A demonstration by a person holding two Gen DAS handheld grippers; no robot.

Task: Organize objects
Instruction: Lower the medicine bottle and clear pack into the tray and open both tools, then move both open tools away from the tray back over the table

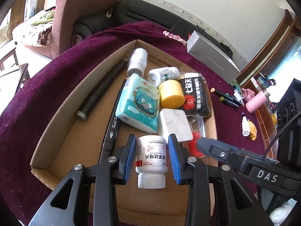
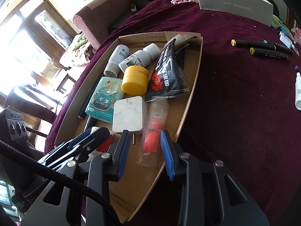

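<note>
A cardboard tray (image 1: 62,113) (image 2: 190,86) on a purple cloth holds a tissue pack (image 1: 139,101), a yellow jar (image 1: 171,94), a black snack bag (image 1: 195,96), a white charger (image 1: 175,124), two white bottles and black markers. My left gripper (image 1: 152,141) is open, its blue pads either side of a white pill bottle (image 1: 151,160) lying in the tray. My right gripper (image 2: 144,135) is open around a clear bag with red pieces (image 2: 153,130), which is blurred.
A grey box (image 1: 210,56) (image 2: 235,1) lies at the cloth's far side. Loose markers (image 2: 263,50) and a small white bottle (image 2: 298,92) lie on the cloth right of the tray. A pink bottle (image 1: 255,101) and sofa (image 1: 75,15) are beyond.
</note>
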